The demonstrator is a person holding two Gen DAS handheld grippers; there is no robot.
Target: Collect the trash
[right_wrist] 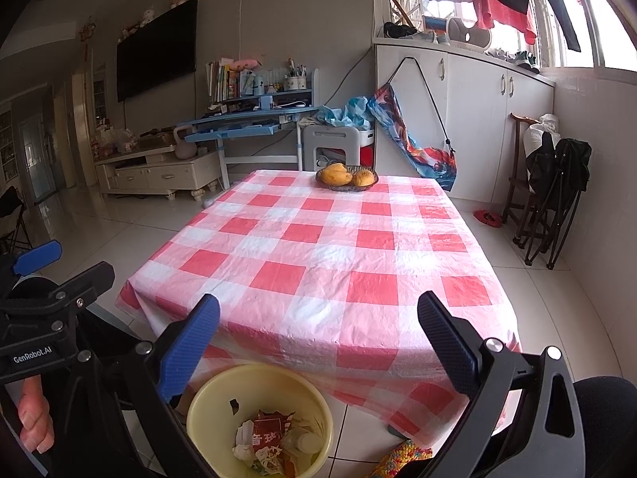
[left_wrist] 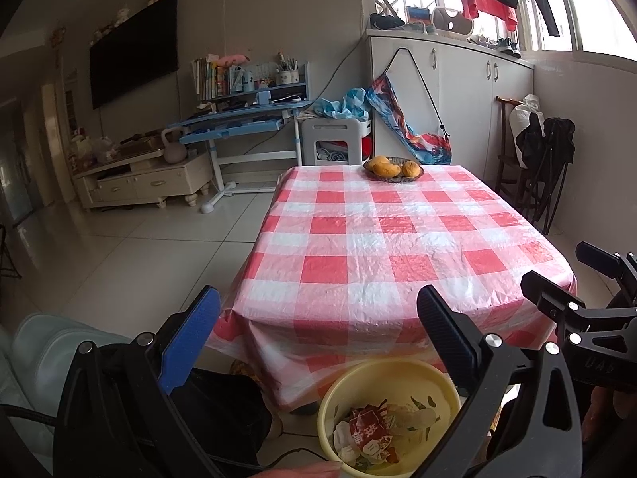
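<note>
Checked red-and-white cloth hides the desk (right_wrist: 318,247) itself. Below its near edge, the yellow bin (right_wrist: 207,406) holds trash (right_wrist: 270,438), partly cut off; red wrapper characters unreadable. "GenRobot.AI" marks the left hand-held gripper (left_wrist: 318,338). Both it and the right hand-held gripper (right_wrist: 318,338) gape wide, empty.

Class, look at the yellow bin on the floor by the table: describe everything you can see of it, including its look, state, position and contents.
The yellow bin is a round, pale yellow tub, apparently plastic, standing upright and open-topped on the tiled floor, close to the near edge of the table with its red-and-white checked cloth. A leaf-like print shows on its inner wall in the left wrist view. Inside lies a heap of trash: a red wrapper with white characters, crumpled white paper and clear plastic scraps. Neither gripper touches it.
</note>
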